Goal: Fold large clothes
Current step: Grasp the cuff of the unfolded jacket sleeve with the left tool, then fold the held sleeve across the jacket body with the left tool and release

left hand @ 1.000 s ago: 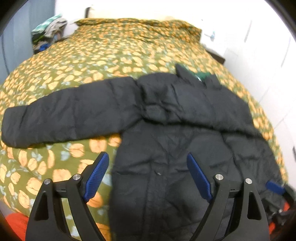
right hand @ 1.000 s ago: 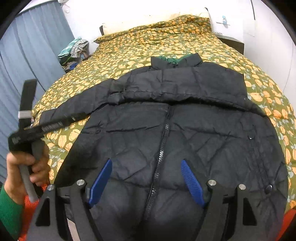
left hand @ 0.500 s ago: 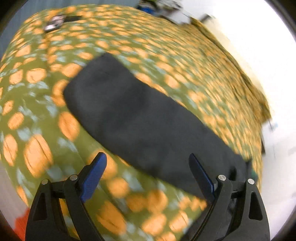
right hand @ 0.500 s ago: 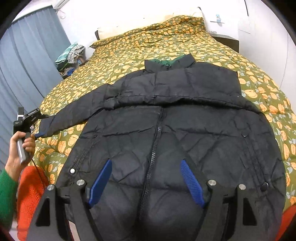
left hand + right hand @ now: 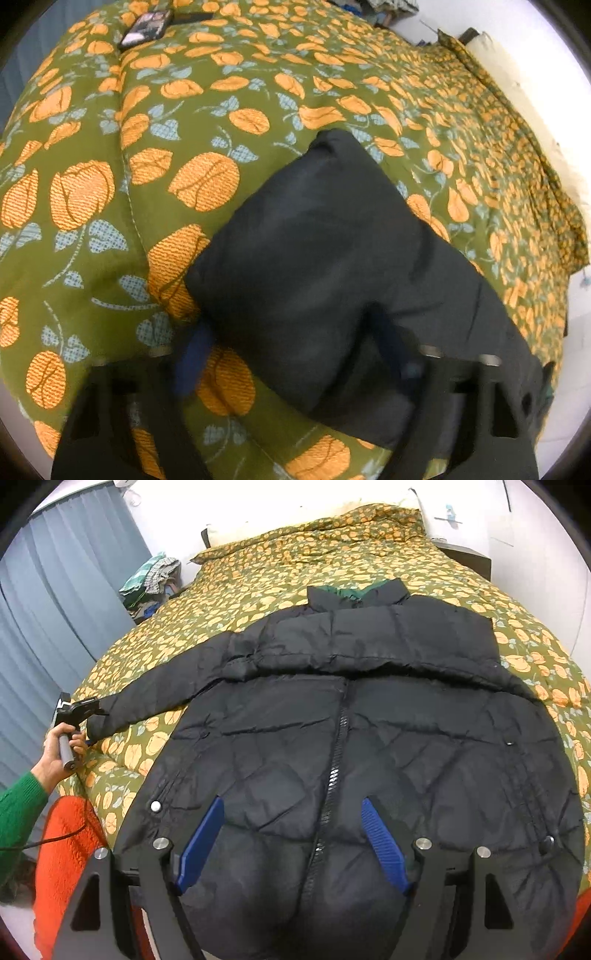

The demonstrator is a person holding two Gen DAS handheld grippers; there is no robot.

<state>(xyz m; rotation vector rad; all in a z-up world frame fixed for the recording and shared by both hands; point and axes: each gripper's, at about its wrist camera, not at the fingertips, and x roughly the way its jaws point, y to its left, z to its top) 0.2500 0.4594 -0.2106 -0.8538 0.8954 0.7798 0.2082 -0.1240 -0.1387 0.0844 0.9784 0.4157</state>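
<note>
Your left gripper (image 5: pixel 291 354) has swung out from the jacket (image 5: pixel 354 746) body to the cuff (image 5: pixel 295 236) of the outstretched sleeve, its fingers closing around the cuff; blur hides whether they pinch yet. Your right gripper (image 5: pixel 291 842) hovers spread over the jacket's zipper (image 5: pixel 334 771). The jacket lies flat on the bed (image 5: pixel 280 572). Next, probably carry that cuff across the jacket.

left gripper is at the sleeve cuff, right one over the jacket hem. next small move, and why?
Probably finish closing the left gripper on the sleeve cuff, then carry it across onto the jacket. Its jaws have just been closing and the cuff end lies between the blurred fingers, but a firm pinch is not clear. This sleeve lies stretched out on the bed cover. The right gripper hangs open over the hem.
</note>
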